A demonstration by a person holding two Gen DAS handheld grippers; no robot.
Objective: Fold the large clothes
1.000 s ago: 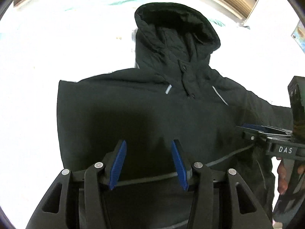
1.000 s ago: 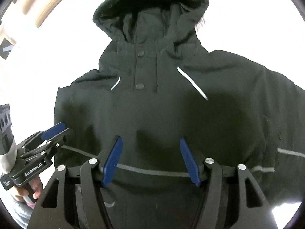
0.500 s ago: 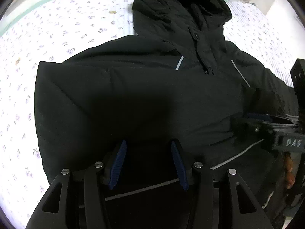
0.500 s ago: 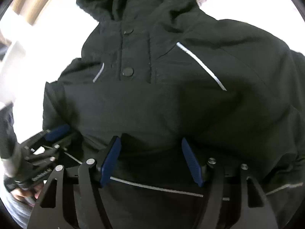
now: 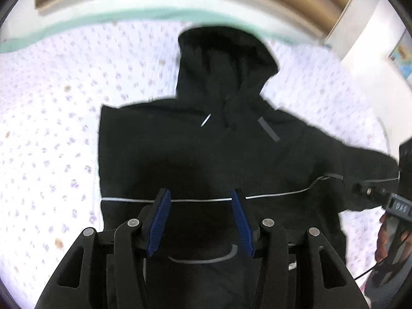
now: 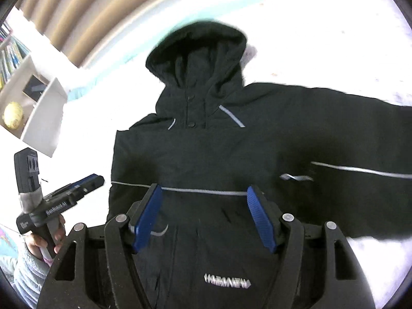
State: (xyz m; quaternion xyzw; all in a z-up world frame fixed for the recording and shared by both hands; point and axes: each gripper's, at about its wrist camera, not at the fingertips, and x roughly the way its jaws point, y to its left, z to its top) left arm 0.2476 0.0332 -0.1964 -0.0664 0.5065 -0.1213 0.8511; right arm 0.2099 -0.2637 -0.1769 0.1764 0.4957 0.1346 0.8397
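Hooded black jacket (image 5: pixel 206 159) lies face up and spread flat on a bed sheet (image 5: pixel 51 128) printed with small purple flowers, its hood (image 6: pixel 198 56) toward the mint-green far edge of the bed. One sleeve (image 6: pixel 360 134) stretches out sideways from the jacket's body, while the opposite side ends in a straight folded edge. A thin reflective stripe (image 5: pixel 200 200) crosses the jacket's chest, and a silver logo (image 6: pixel 226 283) sits on the lower front.

Above the jacket's lower front hangs the left gripper (image 5: pixel 200 221), its blue pads (image 5: pixel 159 219) partly apart with nothing between them and no cloth pinched. Beside it over the same jacket, the right gripper (image 6: pixel 206 216) has its jaws opening, fairly wide, also empty and clear of the fabric. A hand (image 6: pixel 43 242) in a light sleeve holds the left gripper's handle, off the jacket's folded side. Beyond the jacket's hood end stands a white shelf (image 6: pixel 38 118) with a yellowish ball (image 6: pixel 13 116) on it.
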